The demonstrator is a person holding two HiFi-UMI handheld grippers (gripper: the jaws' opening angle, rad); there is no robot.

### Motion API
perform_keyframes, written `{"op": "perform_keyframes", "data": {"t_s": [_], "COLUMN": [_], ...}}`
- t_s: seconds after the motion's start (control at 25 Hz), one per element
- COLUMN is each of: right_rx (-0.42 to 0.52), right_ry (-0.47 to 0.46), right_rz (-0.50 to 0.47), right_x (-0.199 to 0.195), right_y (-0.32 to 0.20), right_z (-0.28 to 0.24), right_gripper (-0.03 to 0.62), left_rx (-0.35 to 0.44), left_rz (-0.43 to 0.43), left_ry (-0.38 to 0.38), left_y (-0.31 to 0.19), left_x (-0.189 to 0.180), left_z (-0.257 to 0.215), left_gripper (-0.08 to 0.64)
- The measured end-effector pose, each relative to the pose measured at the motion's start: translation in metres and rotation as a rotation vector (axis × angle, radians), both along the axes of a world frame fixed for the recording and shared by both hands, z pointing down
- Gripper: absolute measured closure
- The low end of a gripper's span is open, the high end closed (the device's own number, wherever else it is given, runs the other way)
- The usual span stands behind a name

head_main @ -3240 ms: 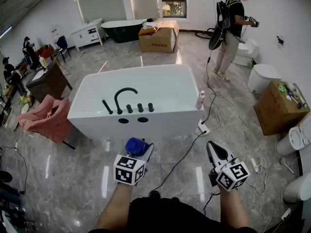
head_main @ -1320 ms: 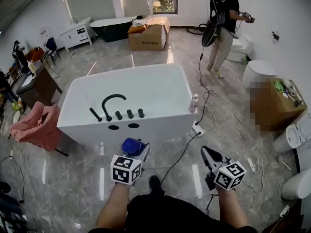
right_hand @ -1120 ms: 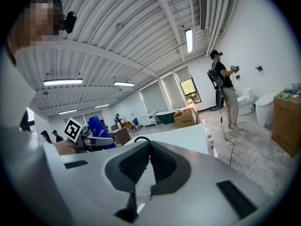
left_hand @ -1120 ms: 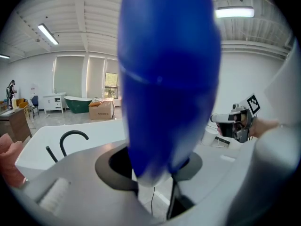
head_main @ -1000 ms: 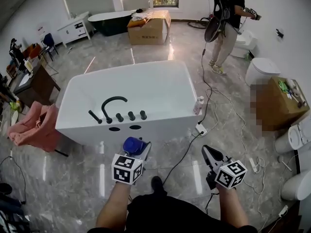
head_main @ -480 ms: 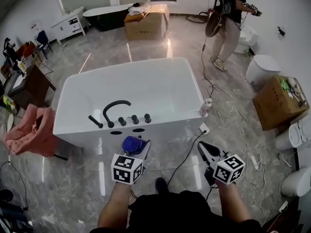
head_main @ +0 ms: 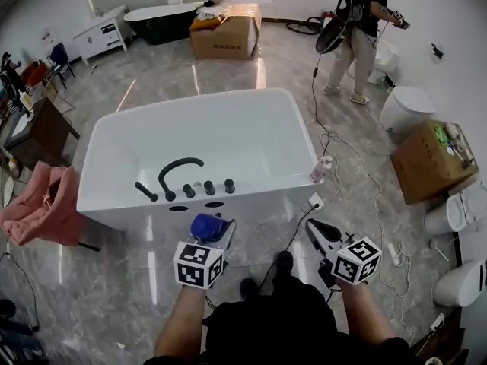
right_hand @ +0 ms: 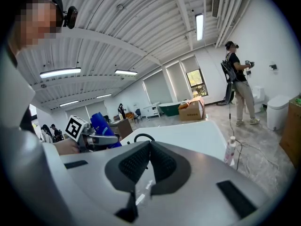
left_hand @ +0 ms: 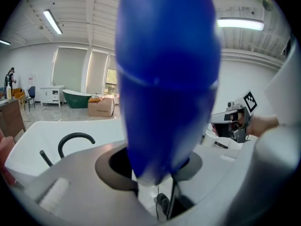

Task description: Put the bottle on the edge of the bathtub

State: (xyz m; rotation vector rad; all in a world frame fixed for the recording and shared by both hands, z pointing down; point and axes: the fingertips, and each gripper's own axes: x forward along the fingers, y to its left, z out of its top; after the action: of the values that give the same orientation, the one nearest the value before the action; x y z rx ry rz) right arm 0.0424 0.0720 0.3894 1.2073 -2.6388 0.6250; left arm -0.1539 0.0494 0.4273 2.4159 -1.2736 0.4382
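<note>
Step in hand: carrying. My left gripper (head_main: 214, 234) has its jaws clamped on the blue bottle (left_hand: 164, 79), held in the air just short of the bathtub (head_main: 266, 192), not yet over its near rim. My right gripper (right_hand: 149, 146) has its jaws pressed together, empty. Next move, as I judge it: advance, lower the bottle upright onto bare rim clear of the black faucet (head_main: 179, 175), then release.

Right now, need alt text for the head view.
The left gripper holds a blue bottle just short of a white bathtub with a black faucet on its near edge. The right gripper hangs beside it, jaws shut and empty. Another person stands across the room.
</note>
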Motion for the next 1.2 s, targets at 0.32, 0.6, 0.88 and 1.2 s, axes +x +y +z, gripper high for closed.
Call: {"op": "perform_keyframes", "data": {"t_s": [0.32,0.6,0.88,1.2], "right_rx": [-0.017,-0.039,-0.018,-0.078], "right_ry": [-0.025,-0.043,-0.072,-0.067], "right_rz": [-0.034,-0.060,-0.113,-0.146], "right_x": [0.005,0.041,0.080,0.067], "right_y": [-0.050,-0.105,-0.158,-0.191], "right_z": [0.007,0.017,0.010,0.036], "right_gripper": [0.580,0.580,0.580,0.580], "left_rx": [-0.019,-0.022,0.006,-0.018], "left_rz": [-0.021,-0.026,-0.049,-0.026], "left_ry": [-0.029,-0.049,-0.092,-0.088], "left_y": [-0.036,-0.095,-0.140,-0.170], "left_x": [0.008,0.050,0.095,0.105], "left_z": [0.005,0.004,-0.009,0.005], "left_gripper": [0.396,0.396,0.396,0.396]}}
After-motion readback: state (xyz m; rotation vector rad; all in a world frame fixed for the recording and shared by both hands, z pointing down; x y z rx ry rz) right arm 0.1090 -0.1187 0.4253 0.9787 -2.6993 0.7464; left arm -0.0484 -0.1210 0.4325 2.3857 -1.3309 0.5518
